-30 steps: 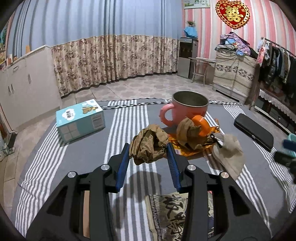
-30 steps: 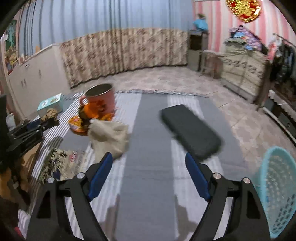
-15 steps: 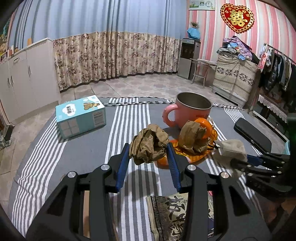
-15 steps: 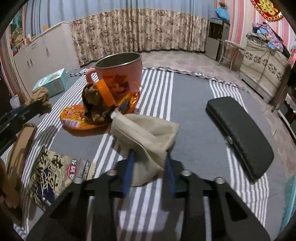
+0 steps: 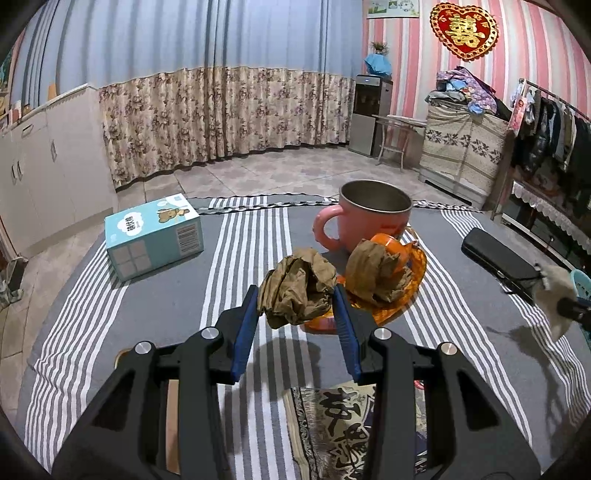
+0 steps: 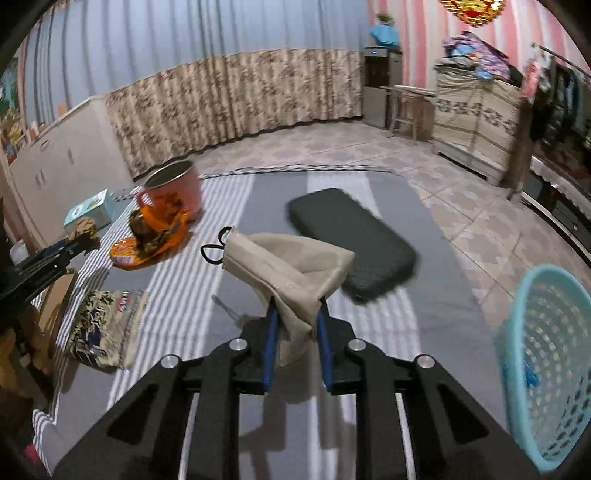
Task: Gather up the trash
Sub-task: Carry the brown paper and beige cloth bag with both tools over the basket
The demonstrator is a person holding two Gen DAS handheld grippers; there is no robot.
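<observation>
1. Pinching a beige drawstring pouch (image 6: 291, 269) between its blue pads, the right gripper (image 6: 294, 325) carried it clear of the tabletop, the loose body flopping forward past the fingertips and its black cord loop hanging off to the left of them. The jaws had just been closing, and the cloth sat bunched between them, which I judge was a firm enough hold for carrying.
2. To the right of those fingers and lower down stood a turquoise basket (image 6: 546, 373), probably where the trash was meant to go, so the pouch looked partway there.
3. The left gripper (image 5: 297, 306) was clamped on a crumpled brown paper wad (image 5: 297, 291), held between its pads and lifted off the cloth, likely waiting its turn.
4. Just beyond and right of the left fingertips lay an orange wrapper (image 5: 391, 306) with another brown wad (image 5: 376, 273) on it, touching a pink mug (image 5: 369, 218); these seemed not yet collected.
5. Ahead-left of the left fingers sat a pale blue box (image 5: 155, 236); below them lay a printed snack packet (image 5: 343, 424). A black case (image 6: 351, 243) rested just past the right fingertips.
6. The surface was a table under a grey-and-white striped cloth (image 5: 147, 332). Around it: tiled floor, floral curtains (image 5: 221, 118), pink striped walls, a red heart ornament (image 5: 463, 29).
</observation>
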